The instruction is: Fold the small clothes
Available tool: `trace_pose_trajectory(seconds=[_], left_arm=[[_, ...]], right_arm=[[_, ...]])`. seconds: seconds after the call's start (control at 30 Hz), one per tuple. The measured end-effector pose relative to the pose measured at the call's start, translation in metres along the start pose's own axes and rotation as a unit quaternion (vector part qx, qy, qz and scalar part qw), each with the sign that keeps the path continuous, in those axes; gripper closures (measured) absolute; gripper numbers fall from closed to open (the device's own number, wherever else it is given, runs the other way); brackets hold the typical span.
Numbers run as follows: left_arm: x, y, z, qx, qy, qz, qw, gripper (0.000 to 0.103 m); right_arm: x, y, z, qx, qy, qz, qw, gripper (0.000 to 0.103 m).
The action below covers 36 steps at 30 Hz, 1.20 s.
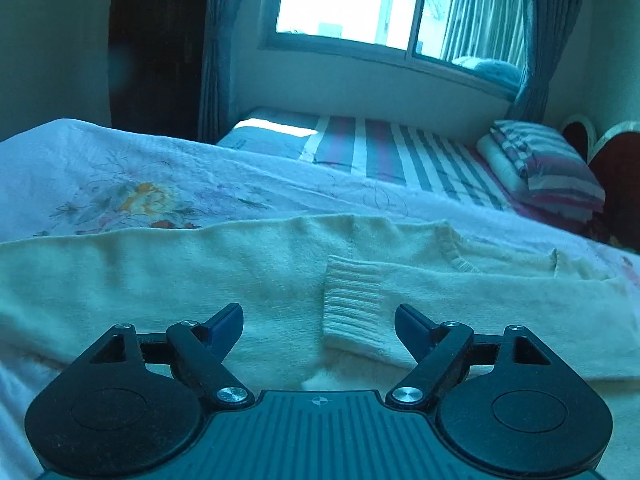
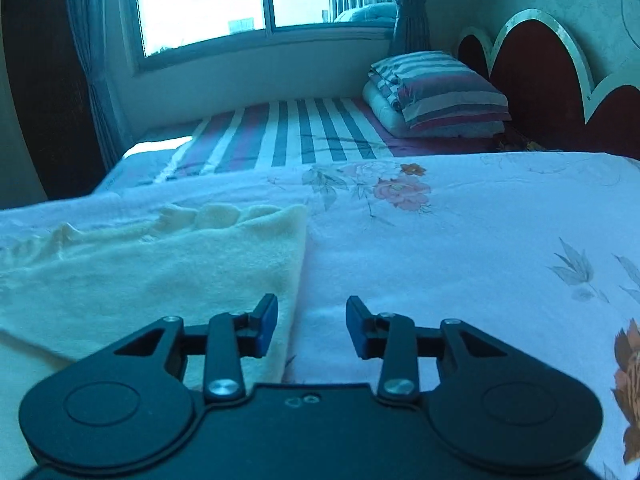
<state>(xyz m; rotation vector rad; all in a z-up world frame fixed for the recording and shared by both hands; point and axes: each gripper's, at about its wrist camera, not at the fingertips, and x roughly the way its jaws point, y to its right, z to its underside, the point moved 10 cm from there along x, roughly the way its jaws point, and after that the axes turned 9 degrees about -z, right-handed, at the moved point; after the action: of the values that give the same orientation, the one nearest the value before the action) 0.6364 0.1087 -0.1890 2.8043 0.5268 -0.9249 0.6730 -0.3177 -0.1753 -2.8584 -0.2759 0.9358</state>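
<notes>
A cream knit sweater (image 1: 200, 280) lies flat on a white floral sheet (image 1: 120, 176). One sleeve is folded across its body, with the ribbed cuff (image 1: 352, 308) lying between my left fingers. My left gripper (image 1: 319, 322) is open and empty, low over the sweater. In the right wrist view the sweater (image 2: 160, 272) fills the left side, its right edge running down toward my left fingertip. My right gripper (image 2: 312, 326) is open and empty, over that edge and the floral sheet (image 2: 460, 260).
Beyond the sheet is a striped mattress (image 2: 300, 132) with a folded striped quilt (image 2: 440, 92) by the red headboard (image 2: 532, 76). A window (image 2: 240, 0) with grey curtains is at the back.
</notes>
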Motion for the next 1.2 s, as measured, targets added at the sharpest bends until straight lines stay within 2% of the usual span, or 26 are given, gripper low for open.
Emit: trace_pose_trajectory(seconds=[0.1,0.3,0.33,0.37,0.4,0.5,0.6,0.77,0.87,1.0,1.03,1.1,1.17,1.2], left_arm=[[-0.027,-0.045,0.008,-0.045,0.005,-0.010,0.9989,0.021],[-0.050,-0.174,0.036,-0.119,-0.009,-0.071,0.9903,0.021],[-0.050,-0.194,0.038,-0.134,-0.012,-0.076,0.9880,0.036],[-0.049,-0.218,0.040,-0.162,-0.016,-0.076,0.9837,0.056],[-0.047,-0.239,0.042,-0.195,-0.018,-0.073,0.9779,0.060],[-0.038,-0.294,0.046,-0.285,-0.017,-0.065,0.9562,0.061],[-0.023,-0.332,0.049,-0.341,-0.017,-0.061,0.9380,0.061],[0.008,-0.362,0.044,-0.399,-0.012,-0.029,0.9164,0.062],[0.024,-0.373,0.039,-0.413,-0.010,-0.020,0.9104,0.062],[0.039,-0.382,0.031,-0.422,-0.004,-0.011,0.9066,0.063],[0.042,-0.383,0.031,-0.423,-0.006,-0.015,0.9061,0.069],[0.042,-0.387,0.037,-0.420,-0.016,-0.036,0.9066,0.099],[0.042,-0.389,0.036,-0.421,-0.014,-0.029,0.9066,0.101],[0.041,-0.389,0.034,-0.413,-0.011,-0.031,0.9103,0.101]], right_arm=[[-0.035,0.000,0.011,0.005,0.012,0.004,1.000,0.065],[-0.084,-0.006,0.042,0.024,0.015,0.012,1.000,0.063],[-0.089,-0.008,0.046,0.026,0.013,0.012,0.999,0.063],[-0.093,-0.012,0.049,0.024,0.012,0.014,1.000,0.063],[-0.096,-0.015,0.051,0.021,0.010,0.018,1.000,0.063],[-0.102,-0.029,0.057,0.025,0.008,0.023,0.999,0.063],[-0.105,-0.046,0.056,0.023,0.012,0.034,0.999,0.062],[-0.109,-0.080,0.049,0.025,0.023,0.033,0.999,0.060],[-0.111,-0.098,0.044,0.007,0.032,0.041,0.999,0.058],[-0.114,-0.109,0.038,0.011,0.036,0.041,0.998,0.058],[-0.116,-0.110,0.036,0.012,0.038,0.042,0.998,0.058],[-0.118,-0.108,0.035,0.013,0.040,0.045,0.998,0.058],[-0.120,-0.106,0.035,0.012,0.040,0.049,0.998,0.058],[-0.121,-0.105,0.035,0.011,0.040,0.050,0.998,0.058]])
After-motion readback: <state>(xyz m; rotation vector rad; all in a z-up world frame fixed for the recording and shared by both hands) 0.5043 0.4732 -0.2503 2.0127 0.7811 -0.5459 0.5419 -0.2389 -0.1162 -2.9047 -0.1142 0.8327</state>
